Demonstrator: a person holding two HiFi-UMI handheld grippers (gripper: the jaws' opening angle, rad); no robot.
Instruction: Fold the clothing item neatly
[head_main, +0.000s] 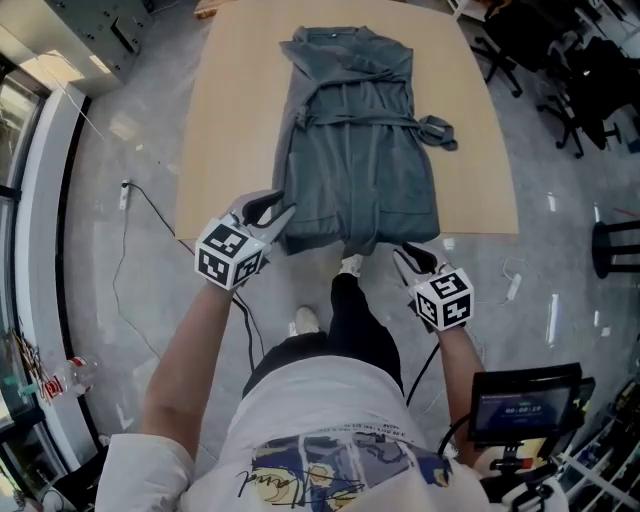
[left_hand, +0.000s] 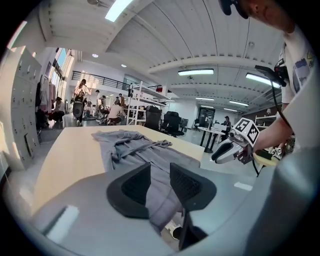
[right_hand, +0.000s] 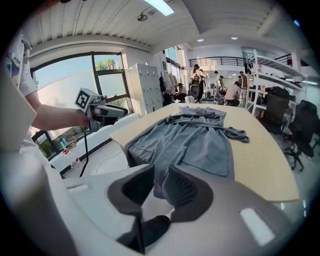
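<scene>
1. The robe (head_main: 360, 170) is grey-blue, long and made of soft, slightly creased cloth.
2. It lies flat and lengthwise down the middle of the tan table (head_main: 230, 130), front side up, with its sides folded inward.
3. Its collar (head_main: 335, 38) is at the far end.
4. Its belt (head_main: 360, 120) crosses the waist, one bunched end lying out to the right on the tabletop.
5. Its hem (head_main: 360, 238) hangs slightly over the table's near edge.

one grey robe (head_main: 360, 150), one wooden table (head_main: 230, 120), two grippers (head_main: 275, 212) (head_main: 412, 255)
</scene>
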